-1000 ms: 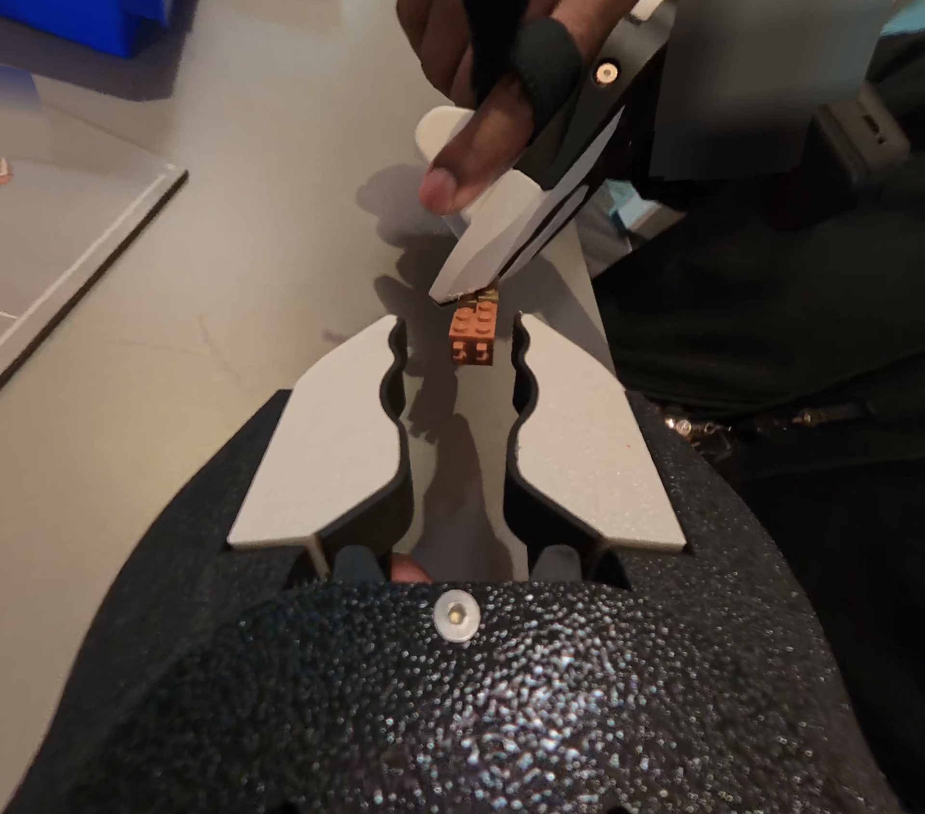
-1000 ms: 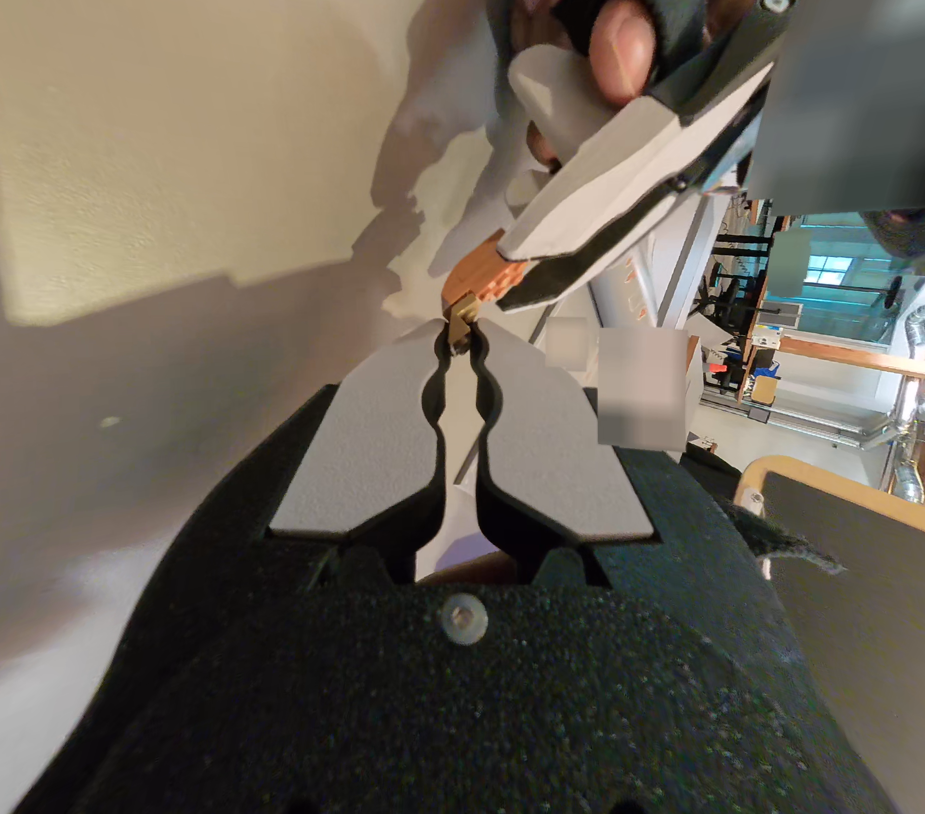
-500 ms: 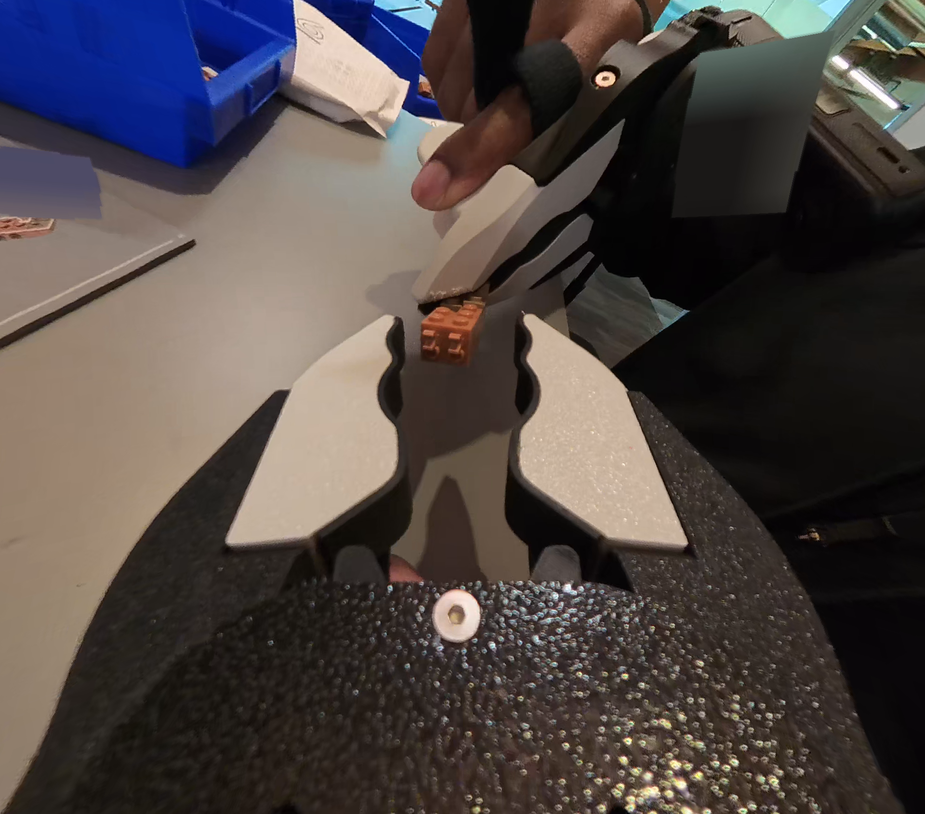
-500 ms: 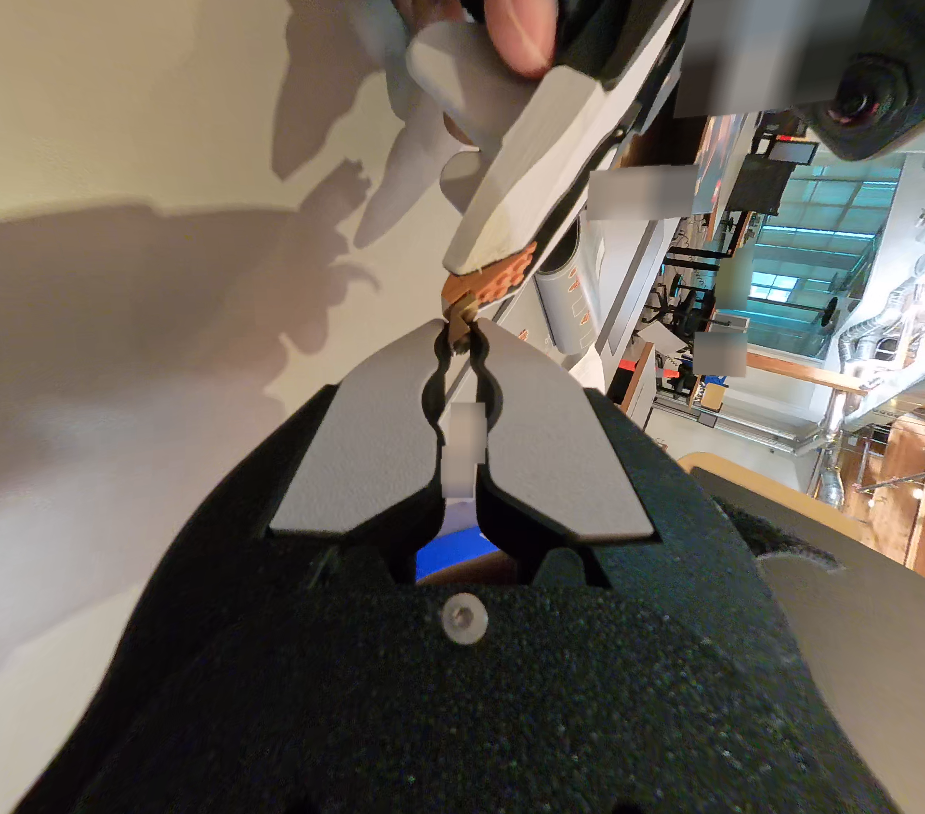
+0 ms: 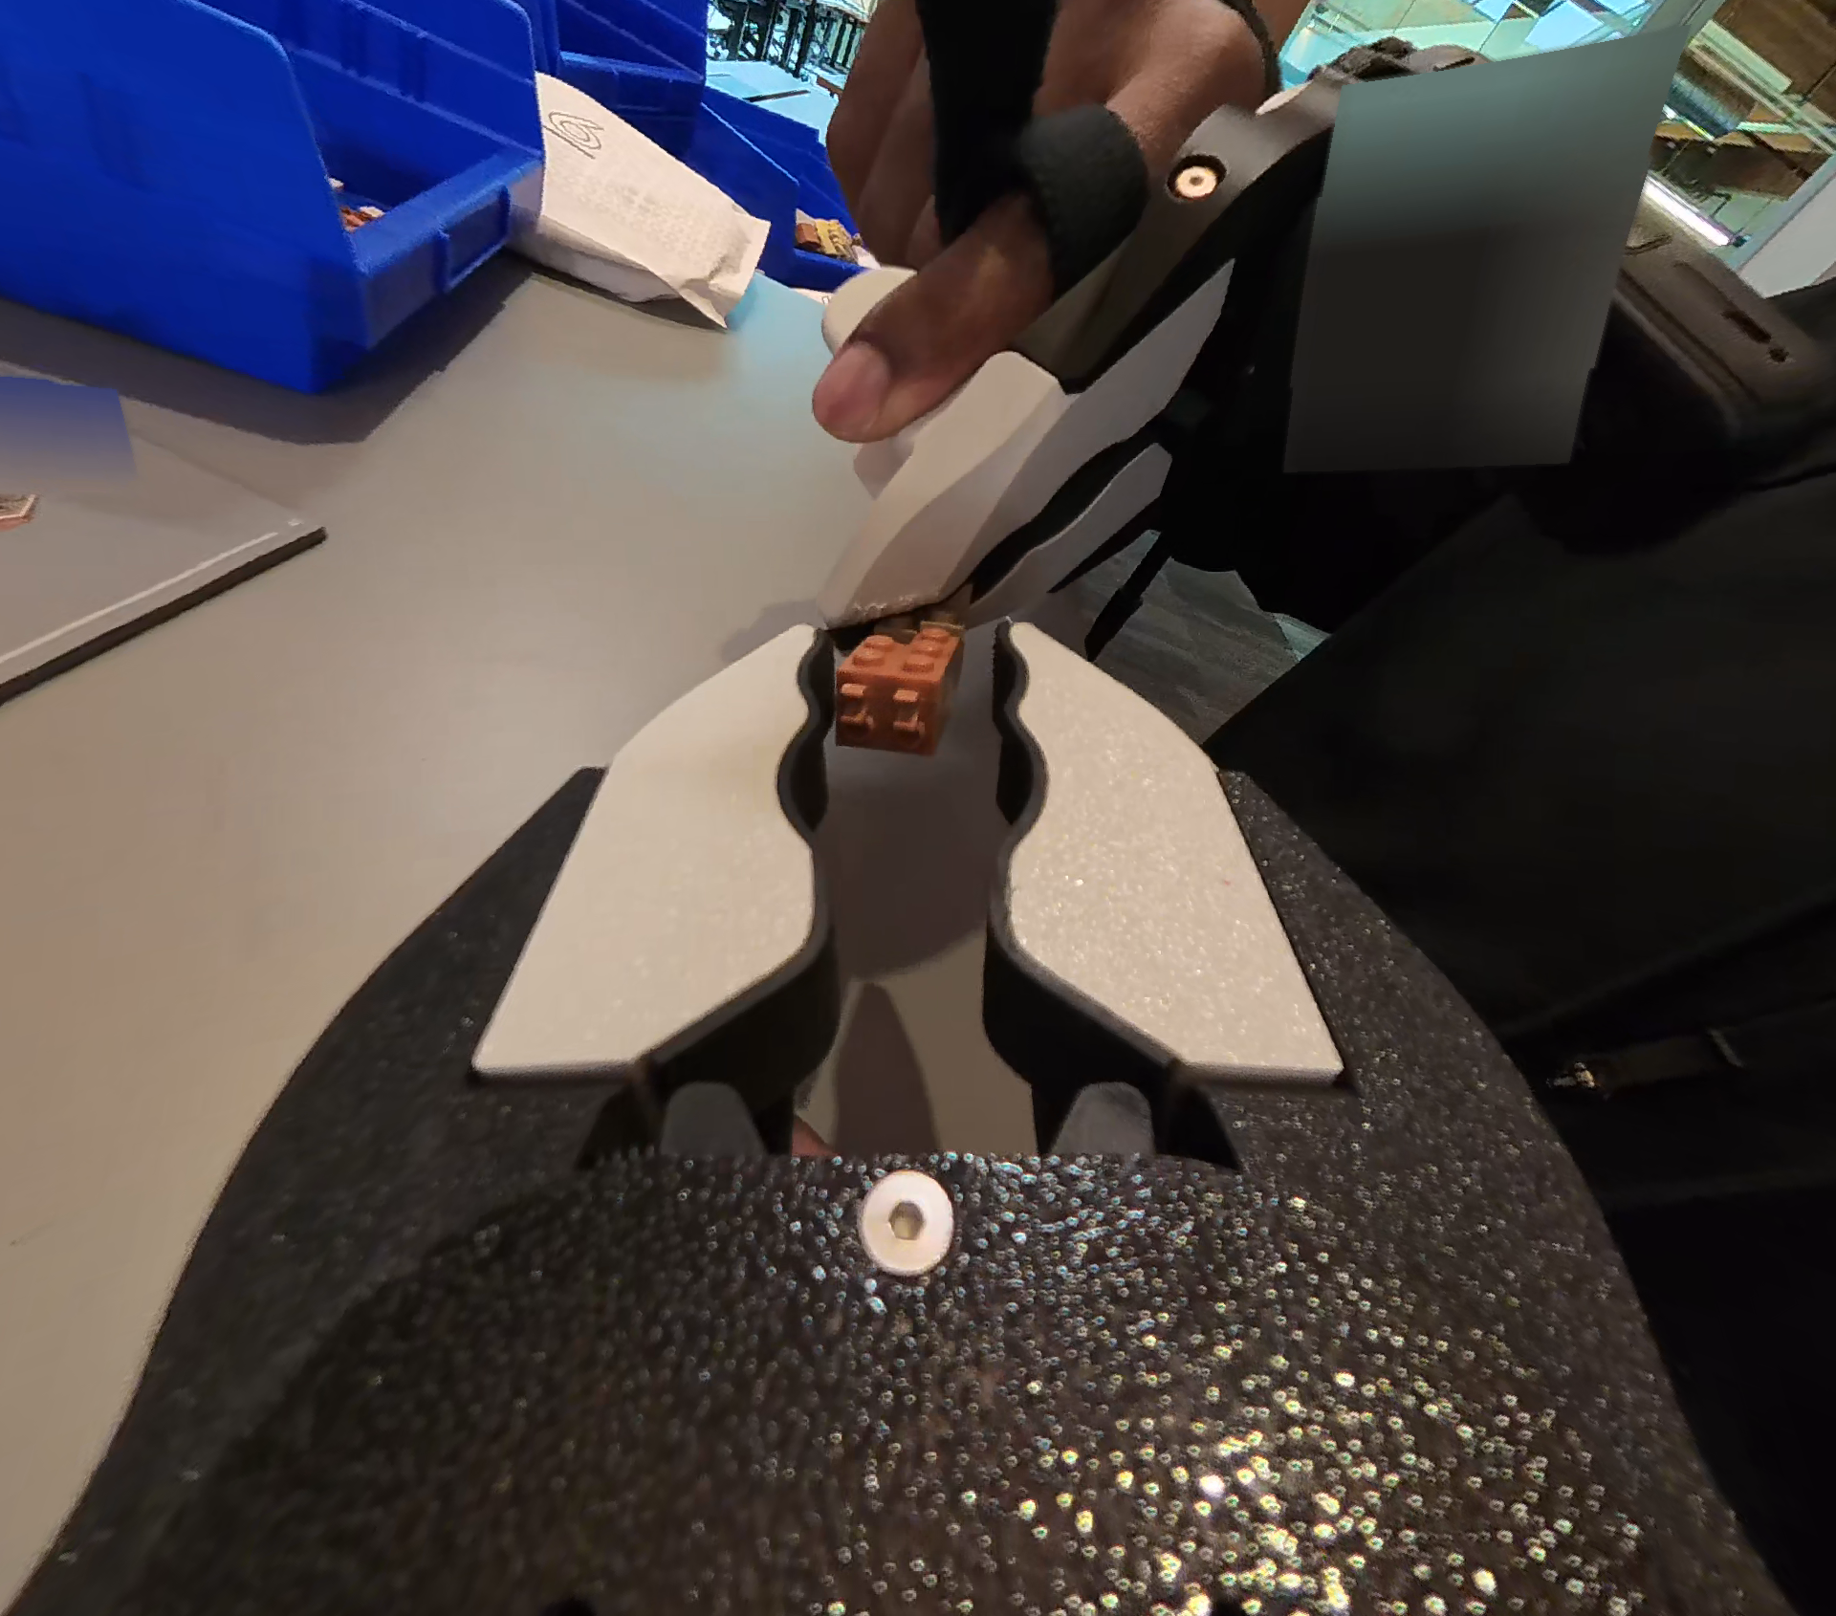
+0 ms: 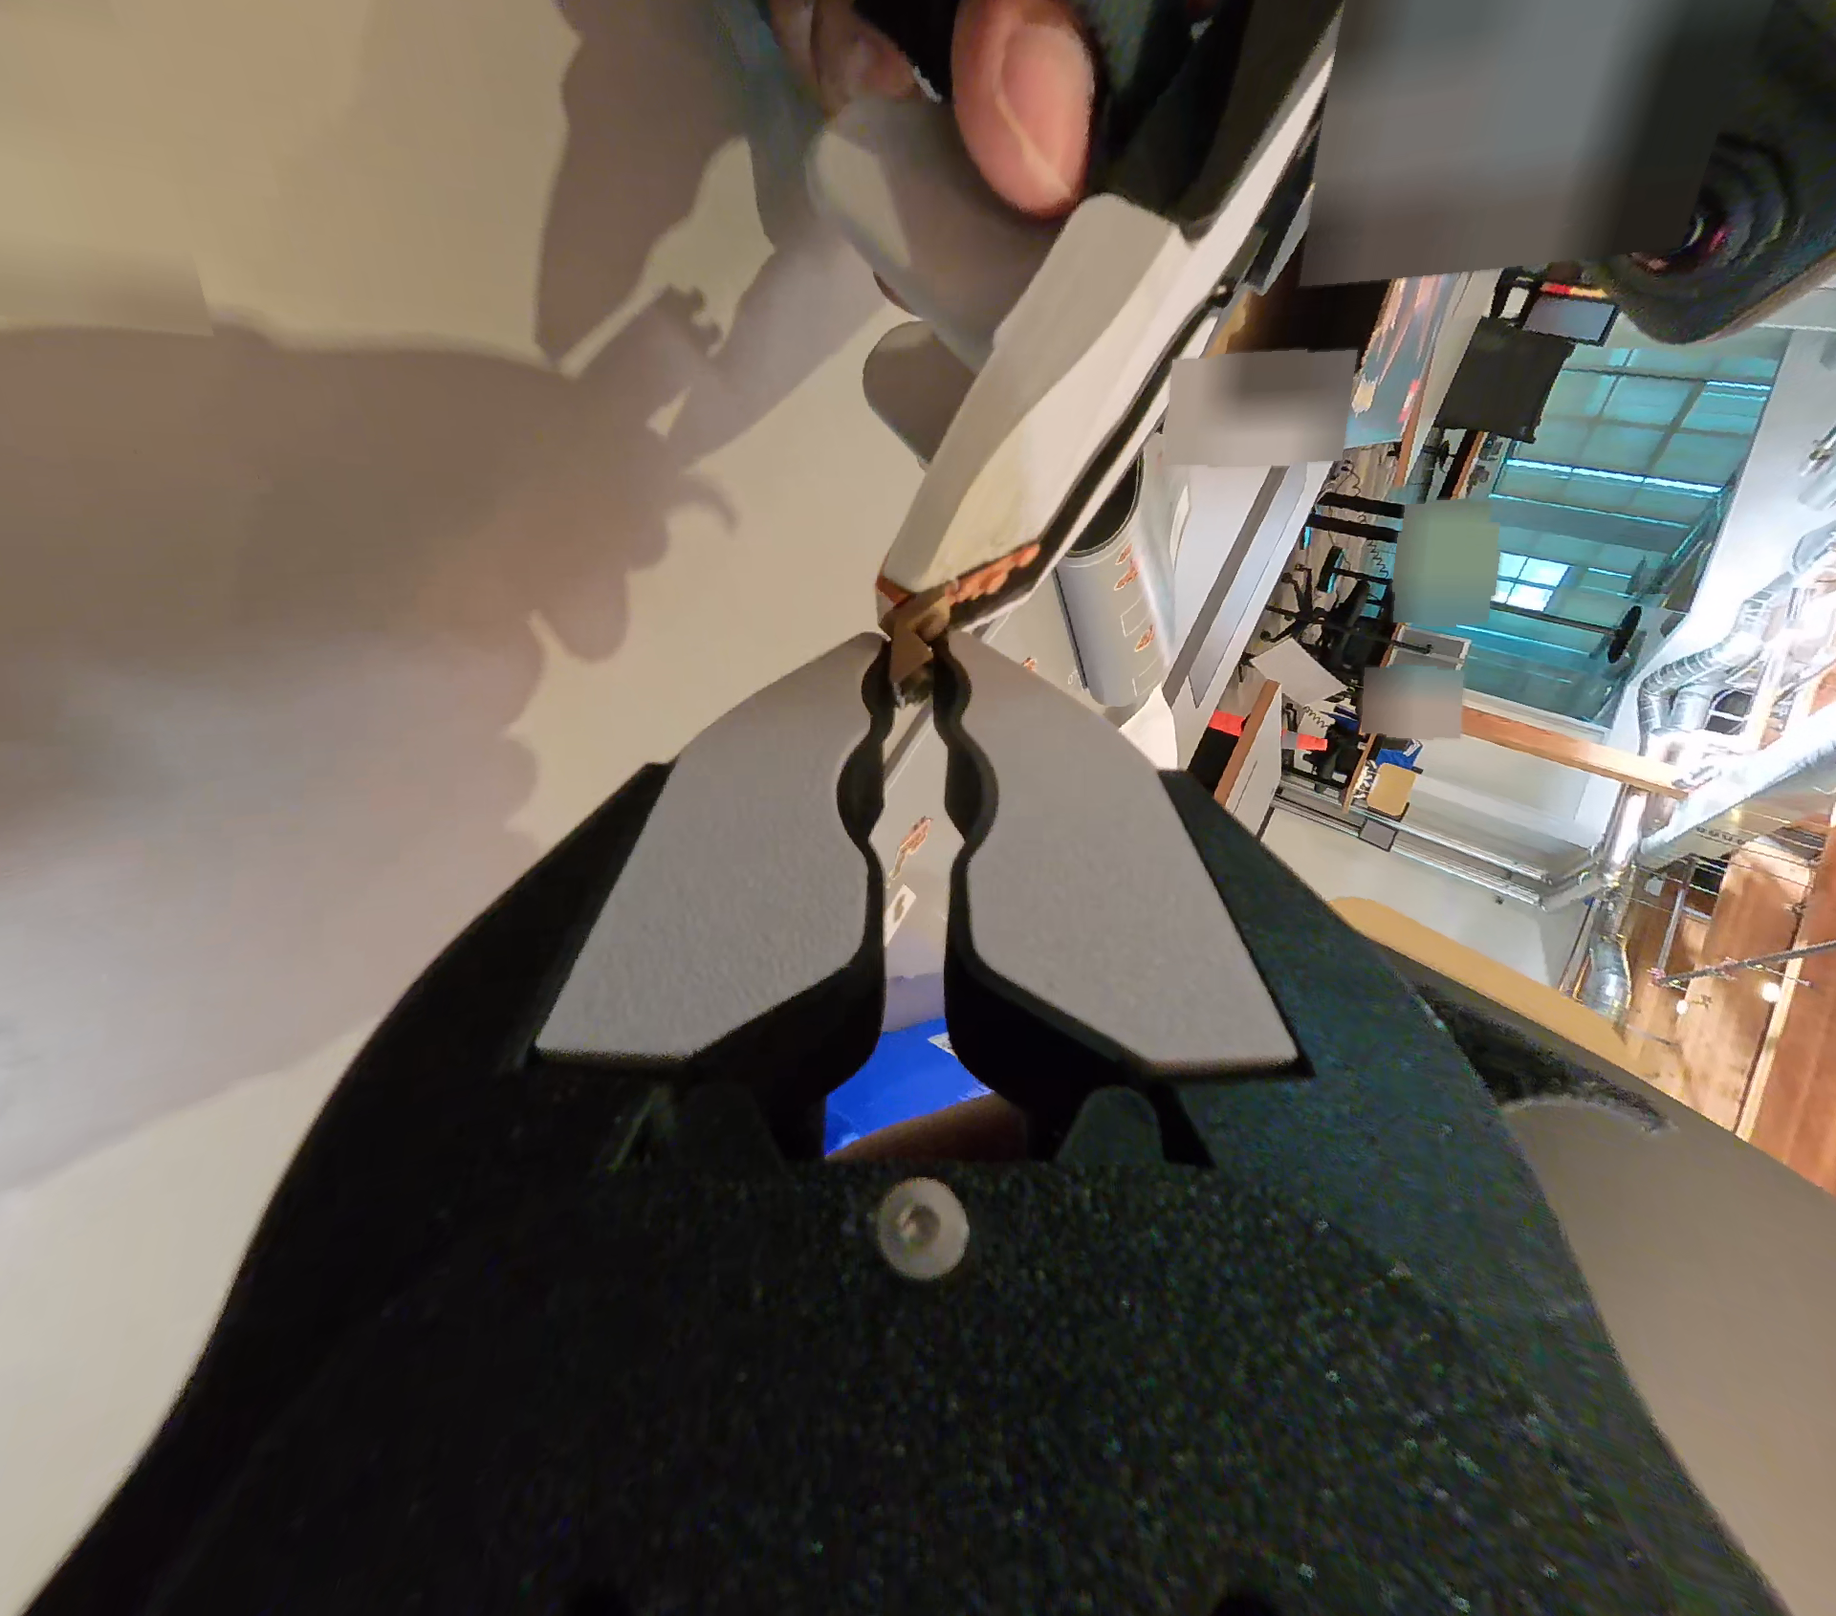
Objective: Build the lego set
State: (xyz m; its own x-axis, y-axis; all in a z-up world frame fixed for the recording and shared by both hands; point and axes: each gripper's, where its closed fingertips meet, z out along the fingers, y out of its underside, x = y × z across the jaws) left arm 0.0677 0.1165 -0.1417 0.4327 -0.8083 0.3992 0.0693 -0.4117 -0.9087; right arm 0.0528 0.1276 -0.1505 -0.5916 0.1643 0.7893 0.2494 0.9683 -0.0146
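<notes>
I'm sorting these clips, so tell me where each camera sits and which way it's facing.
Left wrist view: on the left gripper, looking along its open fingers across the grey table toward blue bins; the right hand shows opposite.
Right wrist view: on the right gripper, rolled sideways, facing the left hand; its fingers pinch a tan piece.
Shared: the orange brick between them, and each other's gripper.
</notes>
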